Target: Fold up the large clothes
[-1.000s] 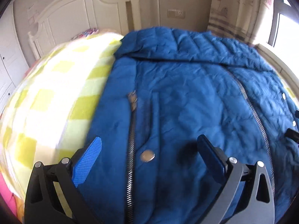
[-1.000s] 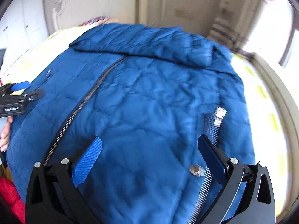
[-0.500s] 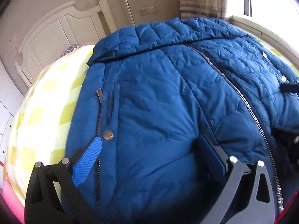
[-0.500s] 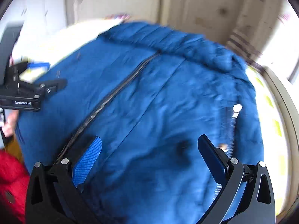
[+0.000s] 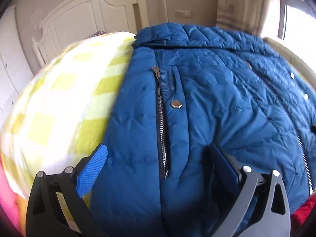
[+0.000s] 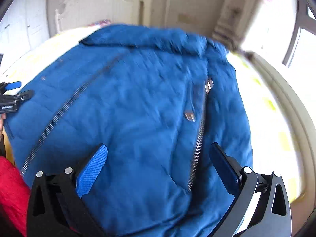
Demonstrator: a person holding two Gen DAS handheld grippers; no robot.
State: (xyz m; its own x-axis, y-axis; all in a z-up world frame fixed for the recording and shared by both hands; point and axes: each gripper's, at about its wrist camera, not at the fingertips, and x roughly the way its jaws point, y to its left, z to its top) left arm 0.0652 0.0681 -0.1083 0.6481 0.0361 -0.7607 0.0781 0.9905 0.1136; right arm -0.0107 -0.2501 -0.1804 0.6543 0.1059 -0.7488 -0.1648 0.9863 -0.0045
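A large blue quilted jacket [image 5: 217, 98] lies spread front-up on the bed, collar toward the headboard; it also fills the right wrist view [image 6: 138, 108]. My left gripper [image 5: 160, 158] is open, its fingers straddling the jacket's left pocket zipper [image 5: 162, 122] at the hem. My right gripper [image 6: 160, 158] is open over the jacket's right hem, beside the right pocket zipper [image 6: 199, 138]. The main zipper [image 6: 59, 116] runs diagonally. The left gripper also shows at the left edge of the right wrist view [image 6: 11, 96].
The bed has a yellow-and-white checked cover [image 5: 65, 98] and a white headboard [image 5: 88, 15]. A red garment [image 6: 11, 193] lies at the near bed edge. A window [image 5: 296, 9] and curtain are on the right.
Both grippers shifted along the jacket's hem. The left view swung back left, so the pocket zipper now sits between its fingers. The right view is blurred from motion.
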